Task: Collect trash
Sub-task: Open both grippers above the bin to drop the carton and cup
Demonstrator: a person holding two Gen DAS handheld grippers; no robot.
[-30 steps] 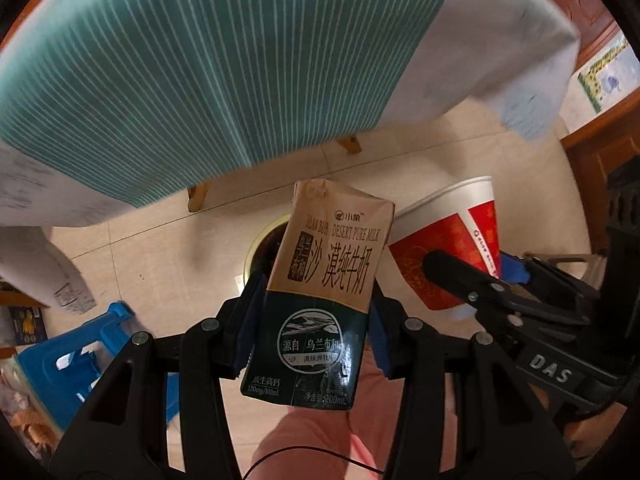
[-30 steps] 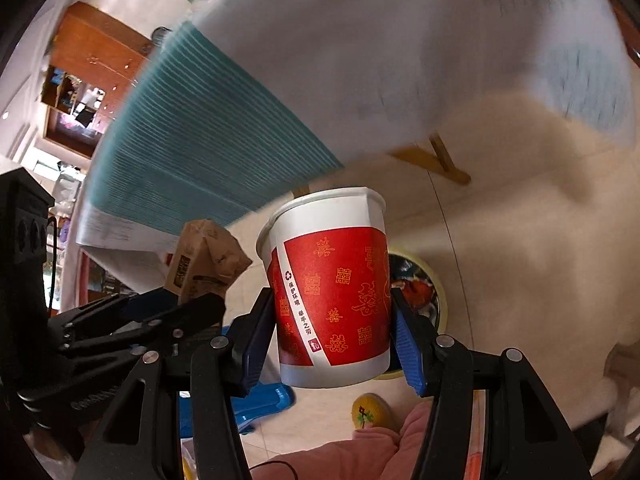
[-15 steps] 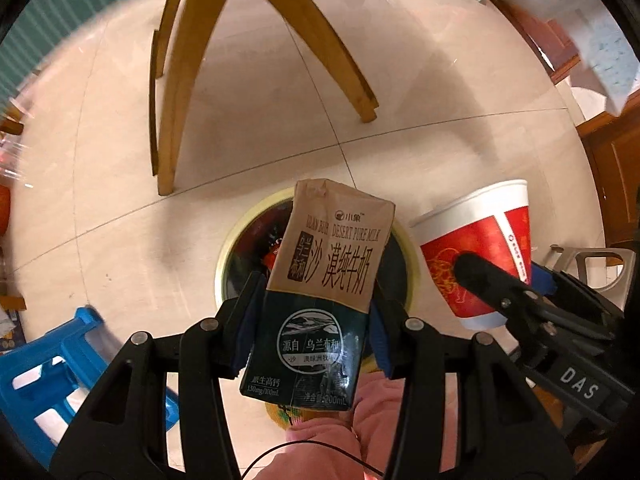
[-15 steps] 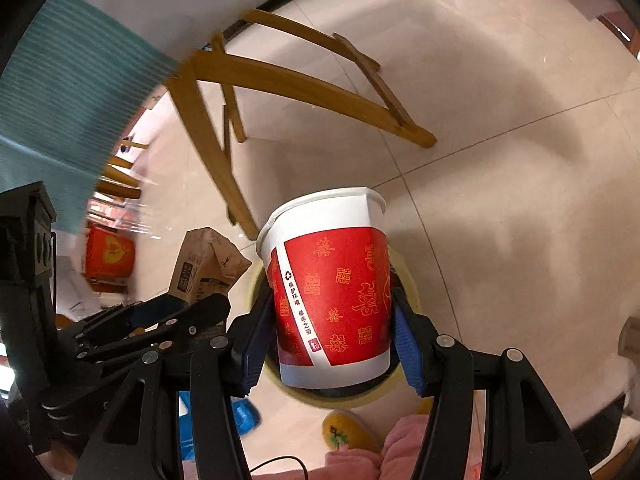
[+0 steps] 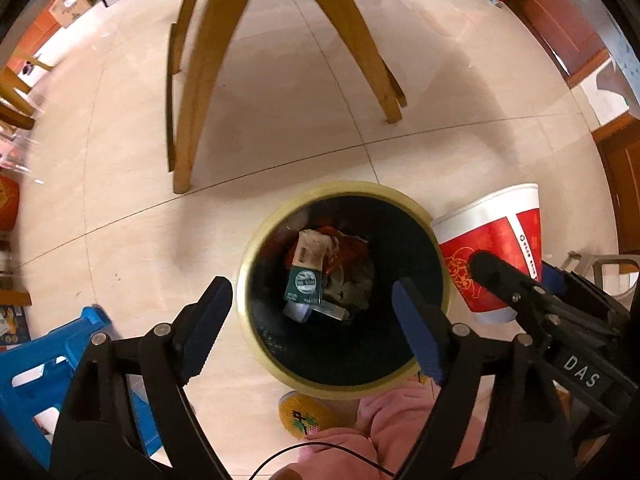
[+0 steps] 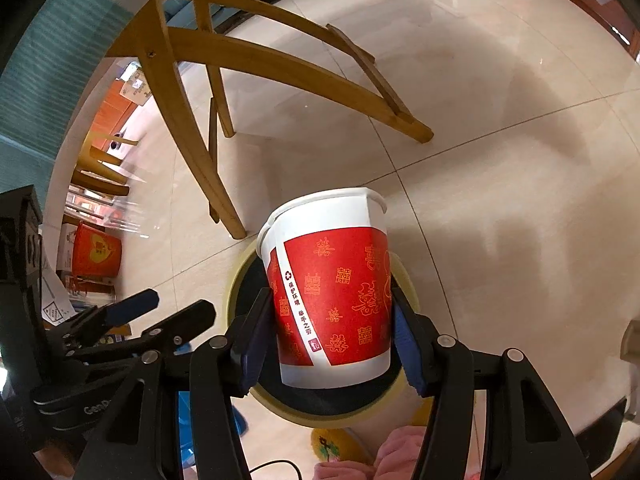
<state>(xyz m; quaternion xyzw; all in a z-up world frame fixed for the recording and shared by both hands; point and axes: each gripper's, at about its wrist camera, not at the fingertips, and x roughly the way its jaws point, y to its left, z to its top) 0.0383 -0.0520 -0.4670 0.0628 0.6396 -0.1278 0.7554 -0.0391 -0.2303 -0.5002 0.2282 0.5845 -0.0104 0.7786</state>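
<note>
Over the bin (image 6: pixel 408 280): right gripper (image 6: pixel 330 332) clamped on paper cup (image 6: pixel 332 292), left gripper (image 5: pixel 312 312) spread and empty above milk carton (image 5: pixel 306 276). Best to center before letting go.

In the right wrist view, the red-and-white paper cup (image 6: pixel 332 292) hides most of the round yellow-rimmed black bin (image 6: pixel 240 276) from us; we cannot read the dark green milk carton (image 5: pixel 306 276) lying inside.

The left claw (image 5: pixel 312 326) has opened; the milk carton (image 5: pixel 306 268) now lies in the bin (image 5: pixel 256 344).
</note>
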